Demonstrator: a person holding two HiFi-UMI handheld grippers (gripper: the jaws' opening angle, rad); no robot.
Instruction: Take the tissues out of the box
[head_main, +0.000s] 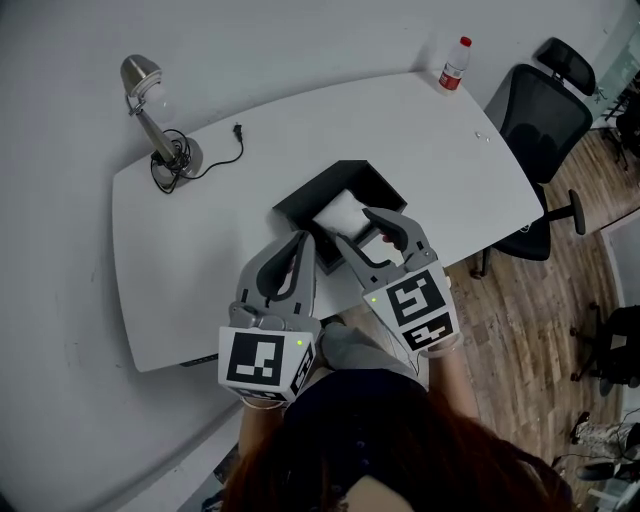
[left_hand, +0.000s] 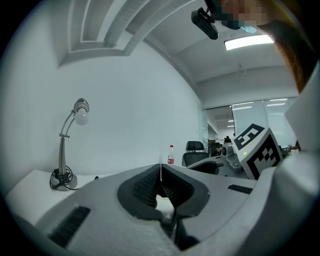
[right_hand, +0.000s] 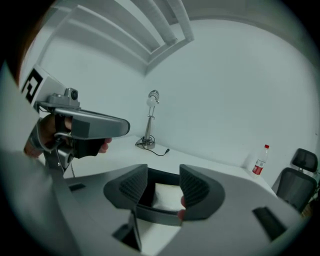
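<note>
The white tabletop (head_main: 430, 130) carried a black box (head_main: 362, 178) near its front edge, tissues (head_main: 342, 215) lying inside. The right hand-held gripper (head_main: 352, 228) hung open over them; the left hand-held gripper (head_main: 300, 240) was closed, empty. An unbraced box might lift with the tissues. The lamp (head_main: 150, 110) and bottle (head_main: 455, 63) stood well clear, blocking nothing

Dim, flat lighting; ceiling light (left_hand: 248, 42) glares; fisheye edges vignette darkly.
</note>
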